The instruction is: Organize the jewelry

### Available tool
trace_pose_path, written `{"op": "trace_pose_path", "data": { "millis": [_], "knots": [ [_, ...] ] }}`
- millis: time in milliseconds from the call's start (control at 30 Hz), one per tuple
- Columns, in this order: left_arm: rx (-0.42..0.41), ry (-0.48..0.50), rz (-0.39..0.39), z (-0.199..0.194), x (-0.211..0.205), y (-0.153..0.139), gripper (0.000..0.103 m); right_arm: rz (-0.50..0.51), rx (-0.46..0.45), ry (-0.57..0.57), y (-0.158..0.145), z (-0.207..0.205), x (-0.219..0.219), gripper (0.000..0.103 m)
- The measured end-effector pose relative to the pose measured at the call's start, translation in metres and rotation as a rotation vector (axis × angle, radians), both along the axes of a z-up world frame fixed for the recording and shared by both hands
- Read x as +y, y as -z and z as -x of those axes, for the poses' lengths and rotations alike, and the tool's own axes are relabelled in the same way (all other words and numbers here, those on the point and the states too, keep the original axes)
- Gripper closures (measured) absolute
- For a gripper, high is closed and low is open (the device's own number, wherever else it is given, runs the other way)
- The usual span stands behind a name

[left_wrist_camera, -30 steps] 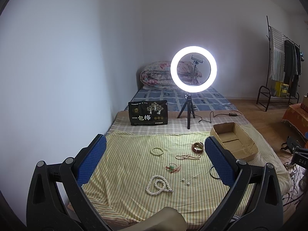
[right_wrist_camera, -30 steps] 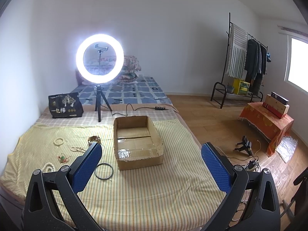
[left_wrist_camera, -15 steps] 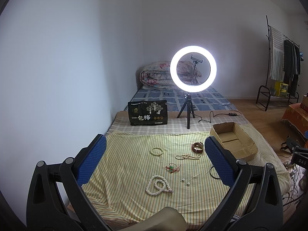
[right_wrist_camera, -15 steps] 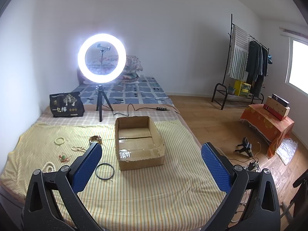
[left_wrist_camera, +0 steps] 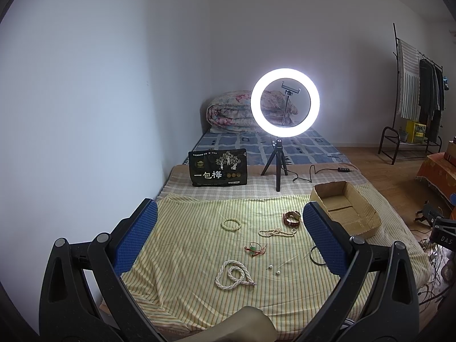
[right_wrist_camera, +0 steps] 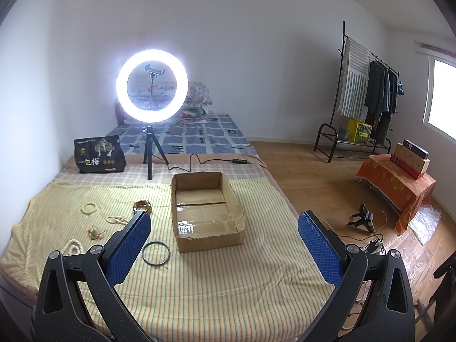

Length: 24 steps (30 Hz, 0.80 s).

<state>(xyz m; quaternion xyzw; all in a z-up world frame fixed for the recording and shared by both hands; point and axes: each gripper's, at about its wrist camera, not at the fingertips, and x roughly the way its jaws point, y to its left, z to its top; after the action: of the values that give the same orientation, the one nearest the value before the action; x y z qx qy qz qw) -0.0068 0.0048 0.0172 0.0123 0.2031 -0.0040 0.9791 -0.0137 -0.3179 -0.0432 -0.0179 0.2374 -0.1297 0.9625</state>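
Note:
Jewelry lies scattered on a yellow striped cloth on a bed. There is a coiled white bead necklace, a small bead bracelet, a thin bead chain, a red-corded green pendant, two small pearl earrings, a brown watch and a black ring bangle. An empty open cardboard box stands to the right. My left gripper is open and empty, held above the near cloth. My right gripper is open and empty, above the box's near end.
A lit ring light on a tripod stands behind the cloth, its cable trailing right. A black snack bag leans nearby. A folded quilt lies at the bed's far end. A clothes rack and orange-draped stand are right.
The right wrist view has shifted slightly, so the scene sits a little further right in frame. The left gripper has barely moved. Both grippers stay open.

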Motion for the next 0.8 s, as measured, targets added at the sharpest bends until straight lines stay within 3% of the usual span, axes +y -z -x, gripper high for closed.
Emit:
{"op": "trace_pose_path", "data": {
  "millis": [467, 800],
  "knots": [
    [0.019, -0.005, -0.002, -0.003, -0.001, 0.005, 0.0, -0.003, 0.014, -0.011, 0.004, -0.005, 0.003, 0.001],
    [0.061, -0.034, -0.014, -0.023, 0.012, 0.025, 0.0, 0.009, 0.028, -0.02, 0.011, -0.011, 0.003, 0.001]
  ]
}}
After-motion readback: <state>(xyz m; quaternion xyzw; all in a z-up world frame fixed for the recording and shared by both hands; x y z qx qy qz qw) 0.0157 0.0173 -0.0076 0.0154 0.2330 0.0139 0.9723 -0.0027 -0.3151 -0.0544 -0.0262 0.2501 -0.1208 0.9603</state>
